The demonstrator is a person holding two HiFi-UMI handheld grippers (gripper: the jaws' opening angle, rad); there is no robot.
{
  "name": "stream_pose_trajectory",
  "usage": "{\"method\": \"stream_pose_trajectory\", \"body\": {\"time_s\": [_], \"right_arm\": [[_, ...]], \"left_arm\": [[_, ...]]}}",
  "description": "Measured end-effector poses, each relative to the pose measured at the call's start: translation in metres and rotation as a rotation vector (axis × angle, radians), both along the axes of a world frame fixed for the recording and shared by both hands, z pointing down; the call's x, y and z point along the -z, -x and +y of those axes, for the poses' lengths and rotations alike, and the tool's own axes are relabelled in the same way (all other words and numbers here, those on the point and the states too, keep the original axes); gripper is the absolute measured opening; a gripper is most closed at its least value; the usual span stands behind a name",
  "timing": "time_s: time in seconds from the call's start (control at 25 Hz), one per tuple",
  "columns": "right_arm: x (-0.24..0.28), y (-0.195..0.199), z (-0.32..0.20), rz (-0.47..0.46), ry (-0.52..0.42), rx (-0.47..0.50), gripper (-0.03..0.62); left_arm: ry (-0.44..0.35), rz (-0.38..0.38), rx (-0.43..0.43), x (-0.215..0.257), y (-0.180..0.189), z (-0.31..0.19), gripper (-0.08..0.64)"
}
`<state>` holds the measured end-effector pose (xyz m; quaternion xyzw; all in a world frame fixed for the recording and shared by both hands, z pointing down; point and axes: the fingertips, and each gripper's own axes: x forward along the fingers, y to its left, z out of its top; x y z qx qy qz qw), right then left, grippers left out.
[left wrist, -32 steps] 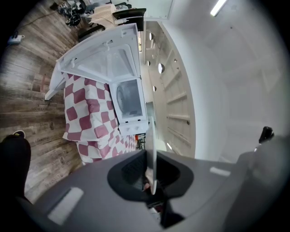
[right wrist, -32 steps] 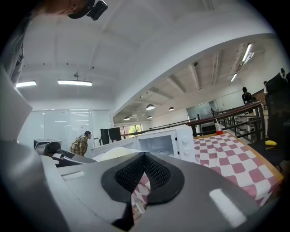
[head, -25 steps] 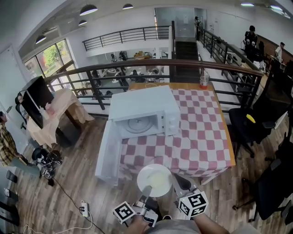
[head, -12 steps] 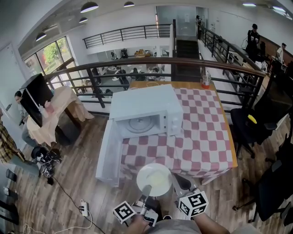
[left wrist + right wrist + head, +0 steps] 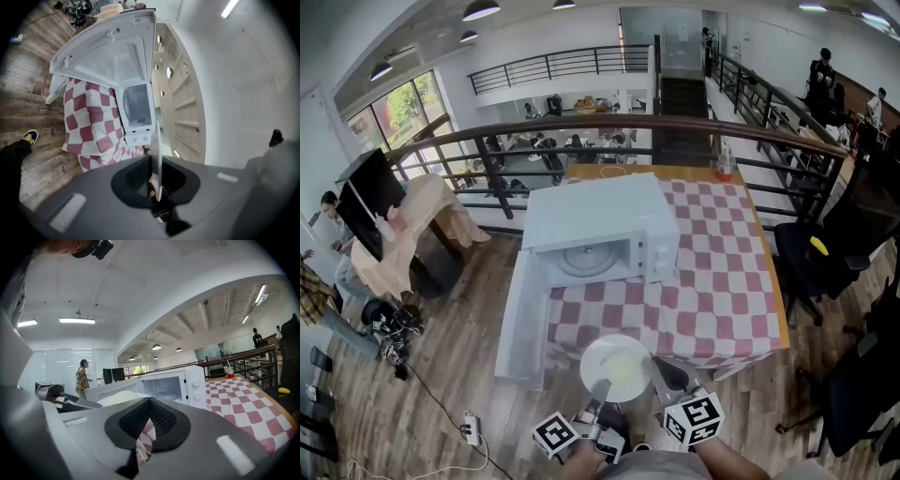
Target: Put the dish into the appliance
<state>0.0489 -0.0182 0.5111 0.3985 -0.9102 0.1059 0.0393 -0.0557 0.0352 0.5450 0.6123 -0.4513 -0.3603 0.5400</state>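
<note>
A white plate (image 5: 619,366) hangs level just short of the table's near edge, and my left gripper (image 5: 602,386) is shut on its near rim. In the left gripper view the plate (image 5: 159,154) shows edge-on between the jaws. The white microwave (image 5: 595,225) stands on the table with its door (image 5: 520,319) swung wide open and its cavity (image 5: 589,257) facing me. My right gripper (image 5: 662,375) is shut and holds nothing; it sits just right of the plate, not on it. In the right gripper view the plate (image 5: 123,397) lies left of the jaws and the microwave (image 5: 168,385) is ahead.
A table with a red-and-white checked cloth (image 5: 717,281) carries the microwave. A cup with a straw (image 5: 727,169) stands at its far edge, against a dark railing (image 5: 581,131). Black office chairs (image 5: 811,248) stand to the right. People (image 5: 319,281) are at the far left.
The table and the microwave have drawn slightly nearer in the head view. Both grippers have moved toward them with the plate. The grip on the plate is unchanged.
</note>
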Motion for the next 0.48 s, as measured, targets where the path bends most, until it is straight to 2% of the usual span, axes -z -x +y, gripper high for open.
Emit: {"method": "stream_pose_trajectory", "body": {"time_s": [0.48], "right_arm": [[-0.005, 0.022, -0.057, 0.034, 0.003, 0.004, -0.002]], "left_arm": [[0.013, 0.002, -0.027, -0.005, 0.013, -0.061, 0.028]]}}
